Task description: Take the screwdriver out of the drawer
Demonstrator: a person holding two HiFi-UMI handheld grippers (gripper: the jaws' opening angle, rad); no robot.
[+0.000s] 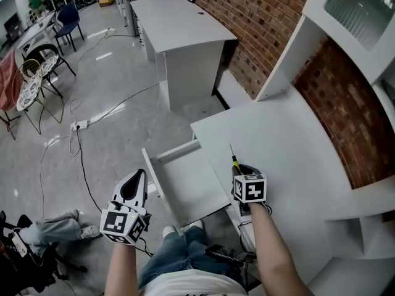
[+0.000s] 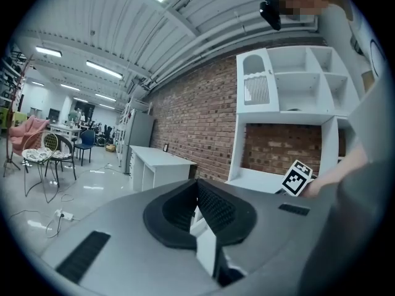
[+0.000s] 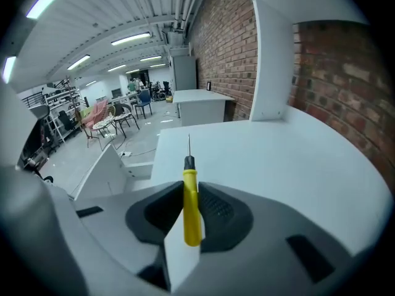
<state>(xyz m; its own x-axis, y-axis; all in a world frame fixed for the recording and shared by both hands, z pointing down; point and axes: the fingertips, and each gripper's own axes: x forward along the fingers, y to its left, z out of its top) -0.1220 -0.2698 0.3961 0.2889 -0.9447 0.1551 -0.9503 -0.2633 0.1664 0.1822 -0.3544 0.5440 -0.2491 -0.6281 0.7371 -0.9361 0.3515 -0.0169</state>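
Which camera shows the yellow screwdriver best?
The right gripper view: the screwdriver sits centre, handle clamped in the right tool. The head view shows it small and far; the left gripper view, not at all.

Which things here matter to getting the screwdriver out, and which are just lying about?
Job:
- screwdriver, clamped in right gripper
- open drawer

Lying about:
- far desk
- chairs
- power strip on the floor
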